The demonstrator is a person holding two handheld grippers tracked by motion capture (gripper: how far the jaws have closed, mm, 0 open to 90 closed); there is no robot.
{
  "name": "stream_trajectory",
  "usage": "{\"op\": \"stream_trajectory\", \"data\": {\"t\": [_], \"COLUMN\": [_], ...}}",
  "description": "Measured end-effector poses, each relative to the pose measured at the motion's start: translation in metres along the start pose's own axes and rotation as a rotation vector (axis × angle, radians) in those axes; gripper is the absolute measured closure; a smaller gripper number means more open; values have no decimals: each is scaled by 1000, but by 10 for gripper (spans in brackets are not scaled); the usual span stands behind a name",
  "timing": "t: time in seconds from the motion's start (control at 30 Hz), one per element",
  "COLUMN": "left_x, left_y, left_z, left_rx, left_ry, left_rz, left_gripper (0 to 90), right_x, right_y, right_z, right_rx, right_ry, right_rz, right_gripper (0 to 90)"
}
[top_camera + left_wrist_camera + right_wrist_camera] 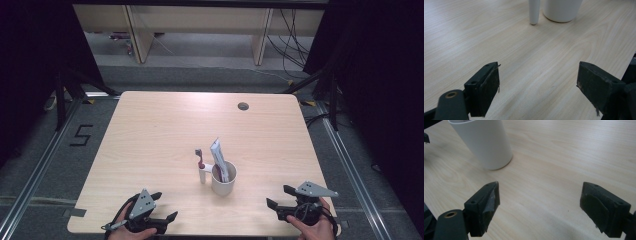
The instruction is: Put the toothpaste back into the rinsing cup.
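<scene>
Across the middle of the scene spreads the table [150,130], a pale wood-grain top with rounded corners, smooth and matte, with 1 small round cable hole [243,106] near its far edge.

Near its centre, slightly toward the near side, stands the white cup [223,184], a plain round cylinder with a glossy wall, likely ceramic or hard plastic. I judge it stiff, moderately light, and slippery on its curved side; a grip across the rim or squarely around the body looks safest, and it could tip because tall things lean inside it.

A toothpaste tube [218,159] stands in the cup, tilted, its flat crimped end up. It looks soft and crushable, so a gentle pinch on the crimp suits it.

Just left of the cup a toothbrush [201,165] stands upright, its white handle thin, rigid and light; whether it touches the cup I cannot tell.

At the near left the left gripper [165,216] rests with jaws spread wide, holding nothing. At the near right the right gripper [278,196] is likewise released and empty.
</scene>
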State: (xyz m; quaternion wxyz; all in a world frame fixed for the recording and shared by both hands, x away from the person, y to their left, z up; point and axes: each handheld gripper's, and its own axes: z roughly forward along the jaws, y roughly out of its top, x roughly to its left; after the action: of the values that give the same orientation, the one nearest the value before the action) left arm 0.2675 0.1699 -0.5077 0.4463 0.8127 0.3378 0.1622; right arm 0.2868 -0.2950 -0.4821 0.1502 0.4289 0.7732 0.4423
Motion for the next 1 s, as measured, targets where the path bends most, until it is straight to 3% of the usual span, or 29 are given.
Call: {"op": "stream_trajectory", "data": {"t": [0.07, 0.2, 0.23, 0.27, 0.3, 0.33, 0.43, 0.47, 0.53, 0.57, 0.63, 0.77, 0.83, 0.9, 0.97, 1.0], "left_x": [0, 0, 0, 0, 0, 0, 0, 0, 0, 0, 0, -1, -1, 0, -1, -1], "left_y": [0, 0, 0, 0, 0, 0, 0, 0, 0, 0, 0, 0, 0, 0, 0, 0], "left_z": [0, 0, 0, 0, 0, 0, 0, 0, 0, 0, 0, 0, 0, 0, 1, 0], "left_rx": [4, 3, 2, 2, 4, 2, 4, 4, 5, 5, 4, -4, -4, 1, -5, -3], "left_ry": [1, 0, -1, 0, 2, 0, 3, 4, 5, 5, 3, 5, 4, 1, 1, 4], "left_rz": [2, 4, 3, 3, 3, 2, 3, 4, 4, 5, 6, -2, -2, 5, -2, -1], "left_gripper": [179, 179, 179, 179, 179, 179, 179, 179, 179, 179, 179, 179, 179, 179, 179, 179], "right_x": [2, 3, 5, 3, 7, 4, 3, 3, 6, 5, 5, 8, 6, 6, 8, 6], "right_y": [-3, -8, -9, -10, -11, -12, -15, -16, -17, -18, -18, -20, -21, -21, -22, -22], "right_z": [-1, -3, -3, -3, -5, -4, -5, -4, -7, -7, -8, -8, -9, -8, -10, -10], "right_rx": [17, 28, 32, 27, 47, 27, 32, 33, 55, 45, 56, 63, 55, 65, 72, 67], "right_ry": [0, -20, -7, -25, -21, -22, -29, -13, -26, -24, -32, -23, -30, -30, -29, -37], "right_rz": [17, 3, 36, -7, 40, -7, -14, -12, 16, -11, -16, 12, -23, -24, 5, -25], "right_gripper": [173, 175, 176, 176, 177, 177, 177, 176, 177, 177, 176, 174, 174, 173, 173, 173]}}
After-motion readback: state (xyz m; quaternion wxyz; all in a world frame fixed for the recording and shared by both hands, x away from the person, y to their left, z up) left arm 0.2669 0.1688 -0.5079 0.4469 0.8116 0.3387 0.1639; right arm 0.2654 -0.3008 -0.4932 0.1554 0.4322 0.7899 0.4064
